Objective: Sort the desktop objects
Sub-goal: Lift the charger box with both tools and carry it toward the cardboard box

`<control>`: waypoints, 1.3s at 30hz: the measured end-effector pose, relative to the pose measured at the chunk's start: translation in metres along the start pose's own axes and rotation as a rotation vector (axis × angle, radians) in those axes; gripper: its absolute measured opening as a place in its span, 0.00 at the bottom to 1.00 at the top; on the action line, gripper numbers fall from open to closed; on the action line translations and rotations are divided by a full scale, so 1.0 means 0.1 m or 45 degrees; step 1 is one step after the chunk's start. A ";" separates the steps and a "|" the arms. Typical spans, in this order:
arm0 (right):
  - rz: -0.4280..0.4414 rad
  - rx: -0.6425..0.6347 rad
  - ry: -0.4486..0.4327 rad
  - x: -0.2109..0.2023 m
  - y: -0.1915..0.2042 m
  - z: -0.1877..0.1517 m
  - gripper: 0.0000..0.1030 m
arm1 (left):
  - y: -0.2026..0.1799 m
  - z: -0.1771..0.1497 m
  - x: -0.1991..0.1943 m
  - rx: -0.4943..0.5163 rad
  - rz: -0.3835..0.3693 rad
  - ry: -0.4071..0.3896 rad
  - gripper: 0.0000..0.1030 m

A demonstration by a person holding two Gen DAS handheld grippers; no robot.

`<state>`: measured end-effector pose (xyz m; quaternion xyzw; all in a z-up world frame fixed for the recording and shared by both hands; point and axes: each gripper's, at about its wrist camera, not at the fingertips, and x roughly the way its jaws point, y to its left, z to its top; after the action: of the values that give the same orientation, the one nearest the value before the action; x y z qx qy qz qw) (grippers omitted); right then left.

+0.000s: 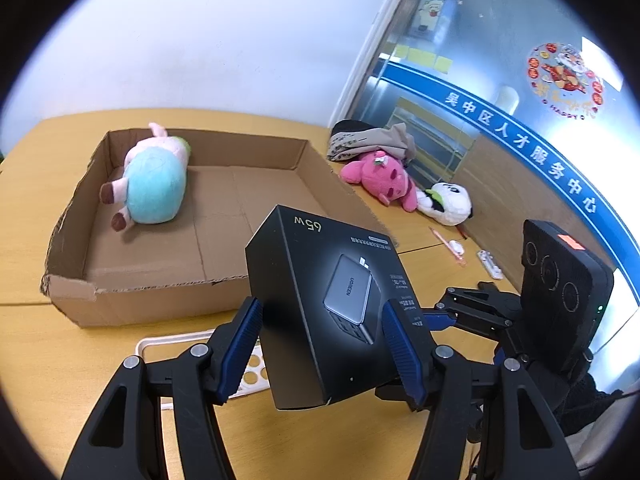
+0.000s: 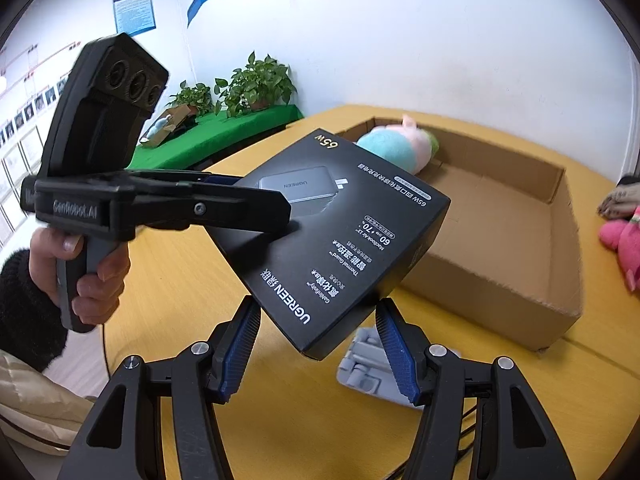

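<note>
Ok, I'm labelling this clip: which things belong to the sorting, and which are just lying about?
Sorting, likely: black box in left gripper, carton, blue plush, pink plush, panda, pen.
Lying about: clothes, plants, poster.

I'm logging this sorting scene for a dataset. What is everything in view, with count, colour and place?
Charger box: one, black cardboard, held above table between left gripper's fingers.
Cardboard tray: one, brown, on yellow table.
Plush pig: one, turquoise and pink, lying inside tray.
Plush toy: one, pink, on table right of tray.
Plush panda: one, white, beside pink toy.
Clothing heap: one, beige and black, behind pink toy.
Pen: one, pink, on table.
Perforated basket: one, white, under box.
Left gripper: black, blue pads, shut on box.
Right gripper: open, below box.
</note>
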<state>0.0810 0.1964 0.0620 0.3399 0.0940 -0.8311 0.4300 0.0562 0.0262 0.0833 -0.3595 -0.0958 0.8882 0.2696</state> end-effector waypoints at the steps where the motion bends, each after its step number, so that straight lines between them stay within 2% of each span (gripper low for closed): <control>1: -0.016 -0.019 0.008 0.02 0.02 0.01 0.63 | 0.02 0.01 0.00 -0.007 -0.007 0.002 0.60; 3: -0.044 -0.055 0.009 0.01 0.05 0.04 0.63 | 0.04 0.04 -0.01 -0.014 -0.024 -0.002 0.60; 11: -0.041 -0.012 -0.012 -0.02 -0.03 0.04 0.63 | -0.02 0.11 0.05 0.008 -0.021 -0.005 0.60; 17: -0.068 -0.037 -0.022 -0.02 -0.12 0.20 0.63 | -0.02 0.28 0.08 0.035 -0.033 -0.037 0.60; 32: -0.141 -0.144 -0.073 -0.04 -0.40 0.94 0.63 | 0.09 1.07 0.04 0.117 -0.035 -0.170 0.60; 39: -0.156 -0.160 -0.103 0.01 -0.66 1.33 0.63 | 0.12 1.50 0.14 0.164 -0.013 -0.199 0.59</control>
<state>-0.0349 0.1761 0.1518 0.2719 0.1490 -0.8615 0.4021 -0.0605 0.0273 0.1790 -0.2704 -0.0610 0.9164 0.2886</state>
